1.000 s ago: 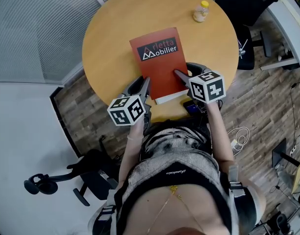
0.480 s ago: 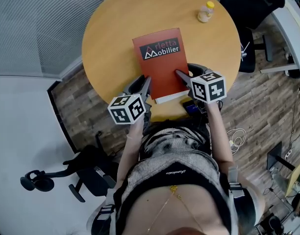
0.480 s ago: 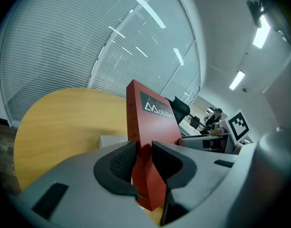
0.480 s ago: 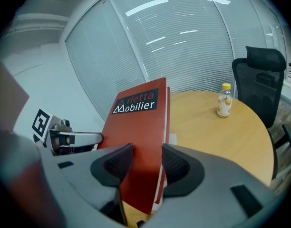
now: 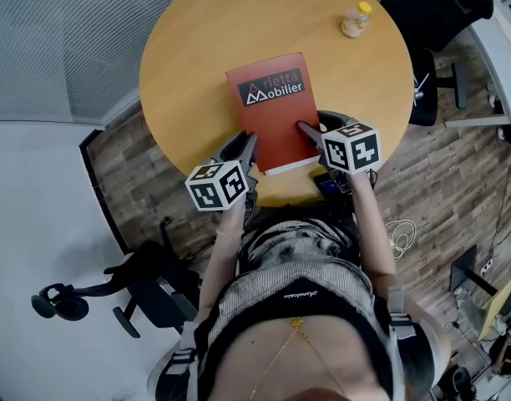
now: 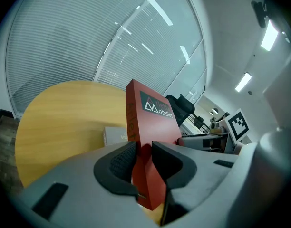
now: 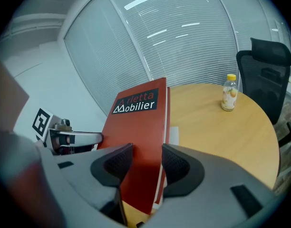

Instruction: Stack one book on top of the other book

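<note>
A red book (image 5: 275, 111) with "Mobilier" on its cover hangs low over the round wooden table (image 5: 197, 57), tilted, held at its near end by both grippers. My left gripper (image 5: 249, 142) is shut on its near left corner; in the left gripper view the red book (image 6: 148, 127) sits between the pads of that gripper (image 6: 143, 158). My right gripper (image 5: 306, 129) is shut on the book's near right edge (image 7: 138, 127), clamped between its pads (image 7: 145, 163). Under it a grey-white second book (image 6: 114, 136) lies flat on the table, mostly hidden.
A small bottle with a yellow cap (image 5: 356, 20) stands at the table's far right. A black office chair (image 5: 431, 7) is behind the table, another chair (image 5: 113, 291) on the floor at lower left. The table's near edge is right below the grippers.
Both grippers have sunk a little with the red book, bringing it closer to the book on the table. Their hold looks the same.
</note>
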A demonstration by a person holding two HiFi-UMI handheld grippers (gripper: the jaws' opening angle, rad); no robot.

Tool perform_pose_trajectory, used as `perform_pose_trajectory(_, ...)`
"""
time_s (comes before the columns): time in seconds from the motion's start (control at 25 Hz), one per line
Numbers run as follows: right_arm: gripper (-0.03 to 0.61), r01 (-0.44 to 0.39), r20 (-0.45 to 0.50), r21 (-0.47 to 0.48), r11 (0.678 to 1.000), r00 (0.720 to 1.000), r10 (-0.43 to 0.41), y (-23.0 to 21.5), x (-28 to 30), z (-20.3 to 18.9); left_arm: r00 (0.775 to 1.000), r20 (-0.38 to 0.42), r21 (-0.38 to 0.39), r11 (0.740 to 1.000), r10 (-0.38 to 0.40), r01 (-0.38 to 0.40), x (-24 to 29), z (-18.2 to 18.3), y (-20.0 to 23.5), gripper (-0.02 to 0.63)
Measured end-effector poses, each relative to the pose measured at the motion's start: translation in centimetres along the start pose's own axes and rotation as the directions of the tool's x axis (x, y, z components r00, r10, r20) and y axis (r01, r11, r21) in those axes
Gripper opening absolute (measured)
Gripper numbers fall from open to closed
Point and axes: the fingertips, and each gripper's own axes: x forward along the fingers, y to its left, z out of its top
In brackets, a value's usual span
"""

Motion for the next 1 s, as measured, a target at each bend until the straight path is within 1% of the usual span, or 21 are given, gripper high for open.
perform_pose_trajectory(0.44, 0.204, -0.027, -0.112, 0.035, 0.999, 0.993, 0.03, -1.5, 2.7, -3.0, 0.997, -0.076, -0.069, 0.997, 0.028, -0.033, 1.7, -3.4, 1.8, 0.098)
perform_pose_trajectory(0.68, 0.203, -0.025, -0.164, 0.047, 0.999, 0.986, 0.032, -2.1, 3.8, -4.6, 0.993, -0.114, -0.103, 0.994, 0.031, -0.043, 2.6, -5.0, 2.7, 0.097)
perform_pose_trajectory(1.0, 0.202, -0.032, -0.217, 0.092, 0.995, 0.975, 0.051, -3.0, 5.4, -6.3, 0.987, -0.153, -0.124, 0.99, 0.043, -0.062, 3.6, -6.4, 3.7, 0.097)
